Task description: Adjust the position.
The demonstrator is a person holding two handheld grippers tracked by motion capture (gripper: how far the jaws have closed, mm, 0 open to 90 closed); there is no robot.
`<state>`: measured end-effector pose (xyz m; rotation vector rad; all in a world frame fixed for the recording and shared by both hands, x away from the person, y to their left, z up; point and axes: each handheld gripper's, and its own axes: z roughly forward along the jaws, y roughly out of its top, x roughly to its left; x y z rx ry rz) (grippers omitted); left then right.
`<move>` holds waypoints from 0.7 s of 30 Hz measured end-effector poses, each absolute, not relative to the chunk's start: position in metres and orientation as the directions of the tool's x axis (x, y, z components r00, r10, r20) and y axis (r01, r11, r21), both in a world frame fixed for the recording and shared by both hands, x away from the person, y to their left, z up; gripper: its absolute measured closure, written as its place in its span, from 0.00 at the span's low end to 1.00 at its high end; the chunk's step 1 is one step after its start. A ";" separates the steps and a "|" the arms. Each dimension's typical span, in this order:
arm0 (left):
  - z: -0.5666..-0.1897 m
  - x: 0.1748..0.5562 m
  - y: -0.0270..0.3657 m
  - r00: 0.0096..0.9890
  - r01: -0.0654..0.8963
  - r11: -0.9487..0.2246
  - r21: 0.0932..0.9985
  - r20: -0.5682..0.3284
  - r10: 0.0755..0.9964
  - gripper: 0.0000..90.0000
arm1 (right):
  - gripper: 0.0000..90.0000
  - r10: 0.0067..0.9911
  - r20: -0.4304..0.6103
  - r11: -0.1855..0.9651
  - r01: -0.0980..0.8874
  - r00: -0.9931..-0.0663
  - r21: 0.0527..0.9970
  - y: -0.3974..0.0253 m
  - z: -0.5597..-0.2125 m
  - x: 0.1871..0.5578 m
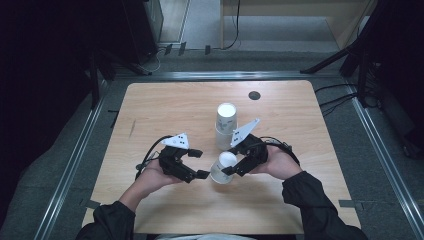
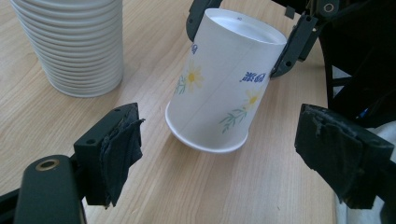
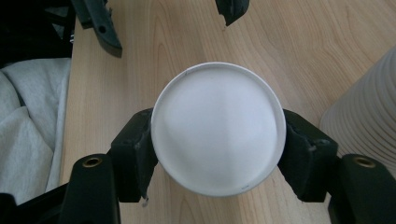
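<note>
A white paper cup with a flower print [image 1: 223,167] [image 2: 219,93] is held tilted and mouth down just above the table, its flat base [image 3: 217,126] facing the right gripper view. My right gripper [image 1: 231,165] [image 3: 217,144] is shut on it near the base, one jaw on each side. My left gripper [image 1: 200,163] [image 2: 229,156] is open just left of the cup, its jaws apart on either side of the cup's lower rim without touching it. A tall stack of upturned paper cups [image 1: 226,125] [image 2: 74,46] [image 3: 364,121] stands just behind.
The wooden table [image 1: 165,105] has a small dark round hole [image 1: 254,95] near its far edge. Grey cloth [image 3: 28,121] lies past the table's near edge. Dark floor and metal rails surround the table.
</note>
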<state>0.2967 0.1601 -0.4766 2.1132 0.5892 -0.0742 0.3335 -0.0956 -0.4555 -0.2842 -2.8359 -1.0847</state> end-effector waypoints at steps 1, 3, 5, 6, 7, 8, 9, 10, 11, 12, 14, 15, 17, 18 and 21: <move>-0.479 0.296 0.159 0.883 0.439 -0.467 0.768 -0.272 0.382 0.16 | 0.39 0.135 0.162 0.729 0.209 -0.977 0.652 -0.093 -0.455 0.333; -0.481 0.296 0.158 0.886 0.433 -0.467 0.771 -0.269 0.378 0.16 | 0.39 0.119 0.163 0.724 0.197 -0.980 0.661 -0.090 -0.454 0.333; -0.482 0.295 0.156 0.887 0.431 -0.462 0.775 -0.268 0.377 0.16 | 0.39 0.112 0.171 0.718 0.198 -0.979 0.667 -0.088 -0.451 0.332; -0.482 0.295 0.156 0.887 0.431 -0.462 0.775 -0.268 0.377 0.16 | 0.39 0.112 0.171 0.718 0.198 -0.979 0.667 -0.088 -0.451 0.332; -0.483 0.295 0.155 0.887 0.431 -0.460 0.776 -0.272 0.373 0.16 | 0.39 0.106 0.166 0.717 0.192 -0.980 0.670 -0.086 -0.449 0.331; -0.483 0.295 0.154 0.888 0.431 -0.460 0.777 -0.273 0.370 0.16 | 0.39 0.100 0.159 0.713 0.183 -0.982 0.677 -0.084 -0.447 0.330; -0.484 0.295 0.152 0.890 0.427 -0.460 0.779 -0.272 0.365 0.16 | 0.39 0.099 0.167 0.707 0.187 -0.981 0.682 -0.082 -0.443 0.329; -0.485 0.294 0.150 0.892 0.423 -0.461 0.780 -0.271 0.361 0.16 | 0.39 0.094 0.167 0.703 0.184 -0.981 0.687 -0.081 -0.441 0.328; -0.485 0.294 0.149 0.894 0.420 -0.461 0.781 -0.270 0.357 0.16 | 0.39 0.091 0.172 0.700 0.186 -0.981 0.690 -0.080 -0.440 0.328; -0.485 0.294 0.149 0.894 0.420 -0.461 0.781 -0.270 0.357 0.16 | 0.39 0.091 0.172 0.700 0.186 -0.981 0.690 -0.080 -0.440 0.328; -0.485 0.292 0.146 0.899 0.412 -0.459 0.787 -0.269 0.345 0.15 | 0.39 0.087 0.178 0.696 0.188 -0.980 0.693 -0.079 -0.436 0.326; -0.485 0.291 0.143 0.903 0.405 -0.460 0.790 -0.266 0.338 0.15 | 0.39 0.086 0.171 0.687 0.182 -0.982 0.704 -0.078 -0.433 0.325; -0.485 0.291 0.142 0.904 0.404 -0.463 0.789 -0.264 0.337 0.15 | 0.39 0.085 0.175 0.684 0.185 -0.981 0.706 -0.079 -0.432 0.325; -0.486 0.291 0.142 0.905 0.399 -0.463 0.791 -0.260 0.336 0.15 | 0.39 0.085 0.180 0.678 0.189 -0.980 0.711 -0.079 -0.431 0.325; -0.486 0.290 0.141 0.907 0.396 -0.466 0.792 -0.255 0.336 0.15 | 0.39 0.084 0.198 0.665 0.203 -0.977 0.719 -0.080 -0.428 0.325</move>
